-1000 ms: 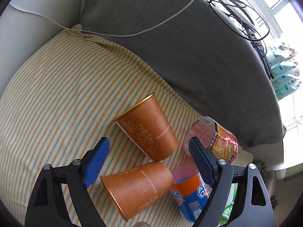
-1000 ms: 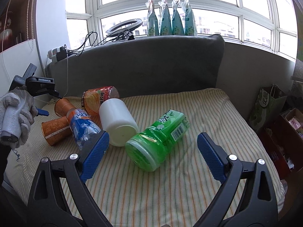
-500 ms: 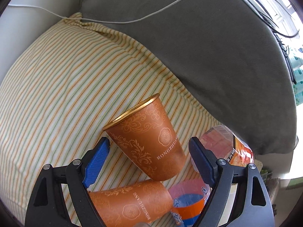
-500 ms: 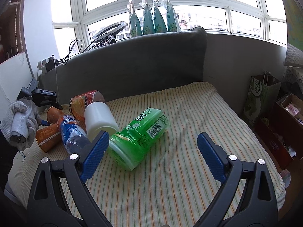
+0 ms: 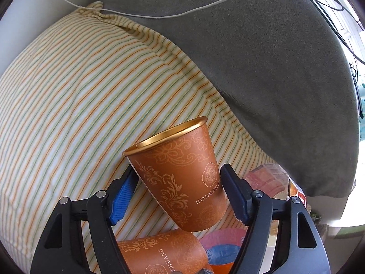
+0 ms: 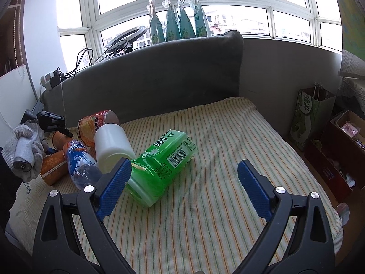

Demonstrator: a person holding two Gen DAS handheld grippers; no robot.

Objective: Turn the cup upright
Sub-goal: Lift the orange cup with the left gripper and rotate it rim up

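Observation:
An orange paper cup [image 5: 182,178] with a gold rim lies tilted on the striped cushion [image 5: 68,105], mouth toward the far left. My left gripper [image 5: 178,189] has closed in on the cup's sides, both pads touching it. A second orange cup [image 5: 159,253] lies on its side just below. In the right wrist view the gripped cup [image 6: 59,137] is mostly hidden behind the left gripper [image 6: 56,125] and the second cup [image 6: 52,166] lies near it. My right gripper [image 6: 182,180] is open and empty above the cushion.
A blue-labelled bottle [image 6: 79,159], an orange-labelled bottle [image 6: 95,123], a white container [image 6: 113,146] and a green tea bottle [image 6: 162,162] lie on the cushion. The grey backrest [image 5: 251,57] carries a white cable [image 5: 182,13]. Bags and boxes [image 6: 337,141] stand at the right.
My left gripper moved forward around the upper orange cup and its jaws narrowed onto the cup's sides. The right gripper drifted slightly; its jaws stayed open.

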